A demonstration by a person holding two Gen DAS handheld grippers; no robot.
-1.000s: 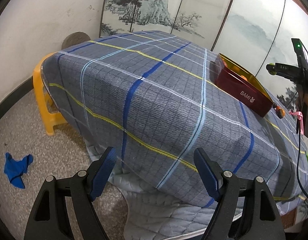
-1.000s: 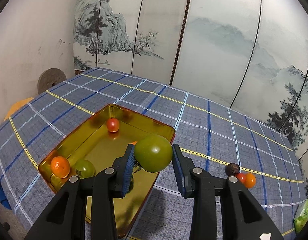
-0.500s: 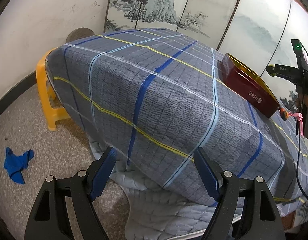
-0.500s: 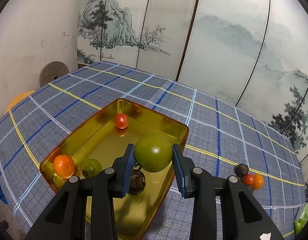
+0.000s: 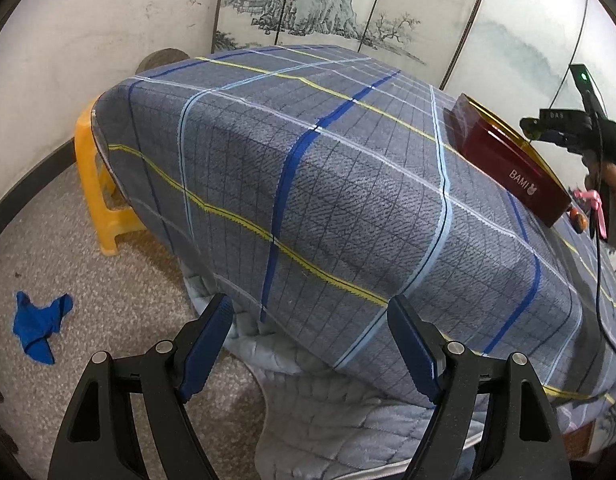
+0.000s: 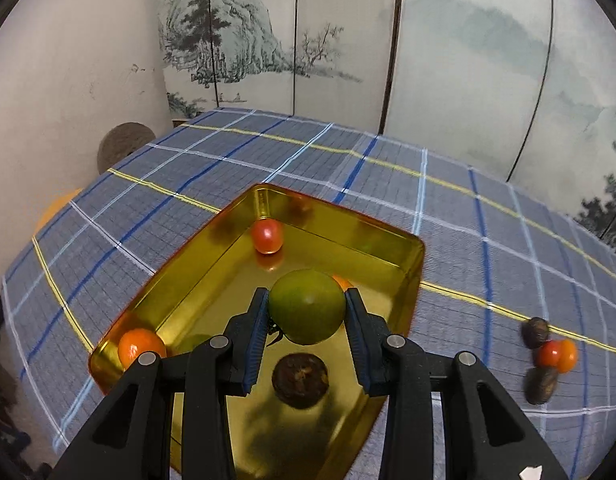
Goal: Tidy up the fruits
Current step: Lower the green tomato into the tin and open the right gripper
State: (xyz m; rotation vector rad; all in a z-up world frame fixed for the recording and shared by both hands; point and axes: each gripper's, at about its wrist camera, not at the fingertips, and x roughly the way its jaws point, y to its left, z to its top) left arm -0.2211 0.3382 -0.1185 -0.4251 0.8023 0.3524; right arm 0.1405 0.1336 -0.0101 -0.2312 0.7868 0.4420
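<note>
The right tool grips a green fruit between its pads, hanging over the gold tin. Directly beneath sits a dark brown fruit; released here, the green one may strike it and bounce or bruise. Beyond, a red tomato could be knocked. Far right, loose fruits wait on the bench. The left tool hangs open, empty, off the bench edge.

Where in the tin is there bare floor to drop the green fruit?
Bare gold floor lies mid-tin, between the red tomato at the far corner and the brown fruit near the jaws. The near-left corner is crowded by the orange. The green fruit hangs above.
</note>
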